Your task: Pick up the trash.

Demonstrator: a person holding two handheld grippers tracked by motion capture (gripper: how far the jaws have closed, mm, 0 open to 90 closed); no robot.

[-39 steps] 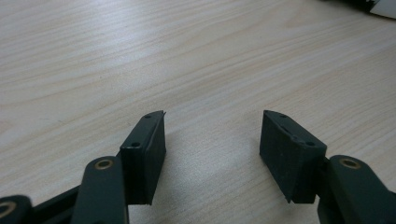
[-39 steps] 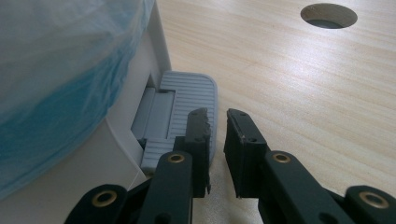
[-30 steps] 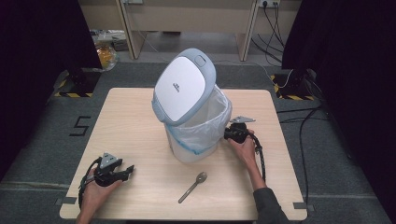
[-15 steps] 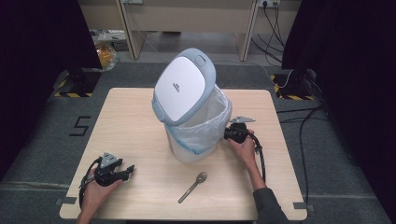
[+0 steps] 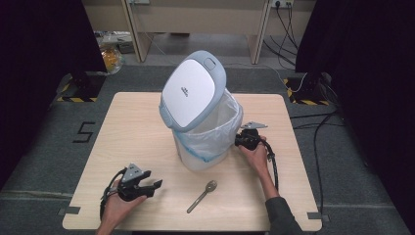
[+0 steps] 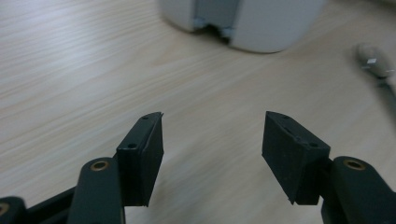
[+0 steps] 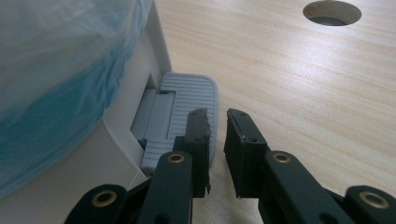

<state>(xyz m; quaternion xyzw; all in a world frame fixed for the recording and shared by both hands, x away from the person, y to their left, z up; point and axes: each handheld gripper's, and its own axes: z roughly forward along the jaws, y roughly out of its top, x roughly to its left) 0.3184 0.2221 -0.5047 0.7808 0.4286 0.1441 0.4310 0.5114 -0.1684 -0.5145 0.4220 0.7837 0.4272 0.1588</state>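
Note:
A white pedal bin [image 5: 203, 155] with a blue-tinted liner stands mid-table, its grey-rimmed lid [image 5: 192, 92] tipped up. My right gripper [image 5: 238, 141] is at the bin's right side. In the right gripper view its jaws are shut with nothing between them, and their tips [image 7: 217, 116] rest over the bin's grey ribbed pedal [image 7: 187, 100]. A metal spoon [image 5: 201, 195] lies in front of the bin. My left gripper [image 5: 155, 187] hovers low to the spoon's left, open and empty [image 6: 212, 140]; the spoon's bowl [image 6: 375, 60] shows at that view's right edge.
The wooden table [image 5: 132, 127] has bare room on its left half and behind the bin. A round cable hole [image 7: 331, 12] is cut into the top beyond the pedal. The bin's base [image 6: 261, 28] lies ahead of the left jaws. Dark floor surrounds the table.
My left gripper has slid to the right along the table's front, closer to the spoon. The right gripper, the bin and its raised lid have stayed put.

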